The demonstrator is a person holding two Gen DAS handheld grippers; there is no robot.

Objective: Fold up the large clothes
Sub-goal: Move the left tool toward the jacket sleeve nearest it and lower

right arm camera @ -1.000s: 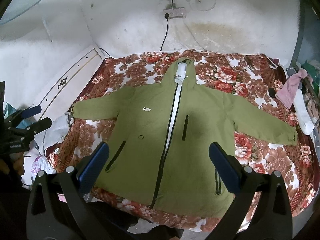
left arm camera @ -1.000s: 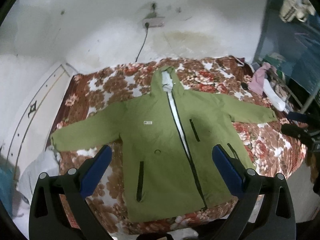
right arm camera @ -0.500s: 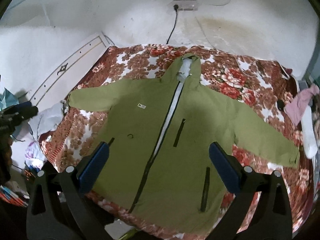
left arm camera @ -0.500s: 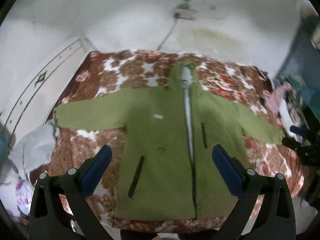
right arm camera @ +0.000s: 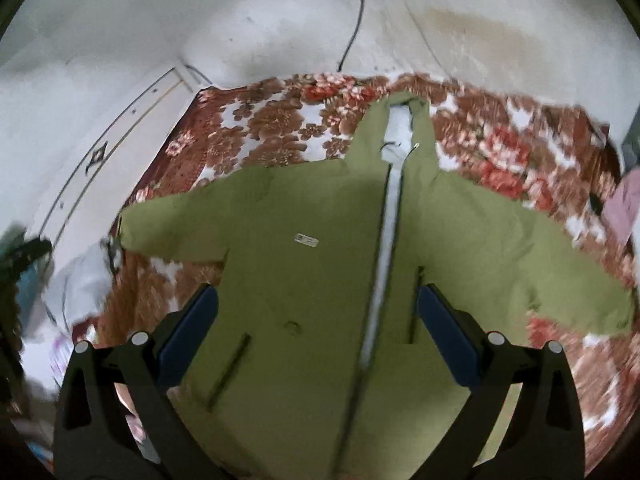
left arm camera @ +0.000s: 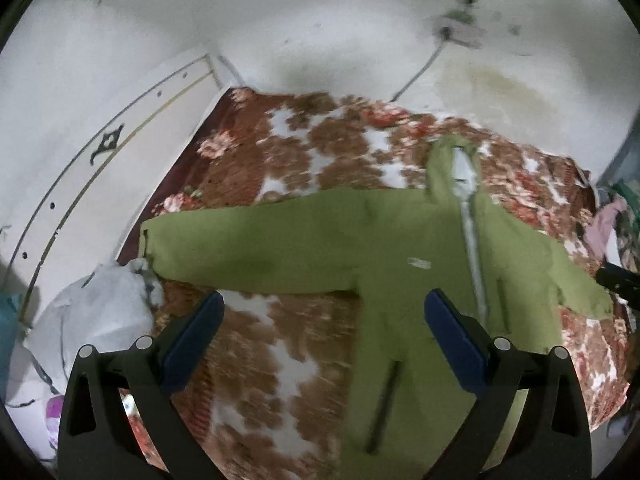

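Note:
A large green hooded jacket (left arm camera: 400,264) (right arm camera: 320,264) lies flat and front-up on a floral bedspread (left arm camera: 280,152) (right arm camera: 280,120), sleeves spread wide, hood toward the wall. Its zip runs down the middle. My left gripper (left arm camera: 324,332) hovers open above the bedspread, between the left sleeve (left arm camera: 248,252) and the jacket's body. My right gripper (right arm camera: 318,330) hovers open over the jacket's chest and zip (right arm camera: 384,264). Neither holds anything. The jacket's hem is hidden behind the gripper bodies.
A white headboard (left arm camera: 92,176) (right arm camera: 108,160) borders the bed on the left. White bags (left arm camera: 92,320) lie beside the left sleeve cuff. A wall socket with a cable (right arm camera: 356,12) hangs above the bed. Pink clothes (left arm camera: 604,228) (right arm camera: 624,208) sit at the right.
Both grippers have come lower and closer to the bed. The left view has swung left, toward the left sleeve; the right view is now centred on the jacket's chest. Both stay open.

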